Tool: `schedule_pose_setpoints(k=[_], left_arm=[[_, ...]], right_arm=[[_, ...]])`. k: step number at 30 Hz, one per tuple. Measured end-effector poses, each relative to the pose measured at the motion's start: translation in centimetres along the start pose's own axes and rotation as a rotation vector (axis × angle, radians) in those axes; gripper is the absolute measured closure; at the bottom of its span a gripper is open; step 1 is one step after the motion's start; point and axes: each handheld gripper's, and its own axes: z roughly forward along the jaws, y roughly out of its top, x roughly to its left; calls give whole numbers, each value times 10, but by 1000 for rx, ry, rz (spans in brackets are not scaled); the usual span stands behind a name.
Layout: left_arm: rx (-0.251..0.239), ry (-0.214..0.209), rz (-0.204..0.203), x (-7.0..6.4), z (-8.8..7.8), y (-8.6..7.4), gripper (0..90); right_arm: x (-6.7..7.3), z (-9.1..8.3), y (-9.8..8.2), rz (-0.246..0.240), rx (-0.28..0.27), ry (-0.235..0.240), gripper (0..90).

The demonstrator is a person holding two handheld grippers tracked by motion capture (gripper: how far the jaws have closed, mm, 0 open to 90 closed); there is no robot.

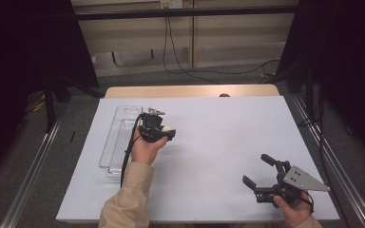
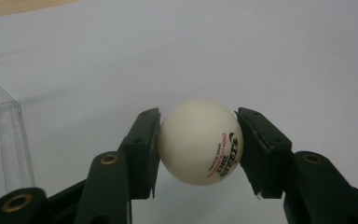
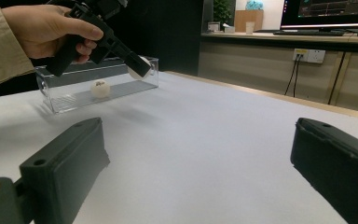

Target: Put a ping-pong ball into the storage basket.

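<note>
We have the white ball [image 2: 200, 142] clenched between the pads of our left claw [image 1: 167, 131], held up off the table [image 1: 218, 142] just beside the clear box [image 1: 119, 137] that lies along the left edge. Another ball [image 3: 100, 88] sits inside that box. Our right claw [image 1: 259, 173] rests spread wide and holding nothing near the near right corner. We judge this the carrying step; next we must line the ball over the box and let go.

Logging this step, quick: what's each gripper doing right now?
Left gripper: shut on the ball.
Right gripper: open, holding nothing.
</note>
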Motion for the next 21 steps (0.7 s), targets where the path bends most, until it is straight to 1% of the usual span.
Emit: schedule_pose_setpoints(k=[1, 4, 7, 10, 15, 20, 21], left_arm=[[0, -2, -7, 0, 0, 0, 511], [-2, -6, -9, 1, 0, 0, 511], [0, -5, -9, 1, -1, 0, 511], [7, -5, 2, 2, -1, 0, 511], [0, -1, -3, 2, -3, 0, 511], [1, 1, 0, 4, -5, 0, 511], [1, 0, -5, 4, -6, -1, 511]], right_arm=[[0, 0, 0, 3, -1, -1, 27], [0, 0, 0, 4, -1, 0, 27], [0, 0, 0, 2, -2, 1, 27], [0, 0, 0, 3, -3, 0, 27], [0, 0, 0, 4, -3, 0, 27], [0, 0, 0, 2, -5, -1, 27], [0, 0, 0, 2, -4, -1, 27]])
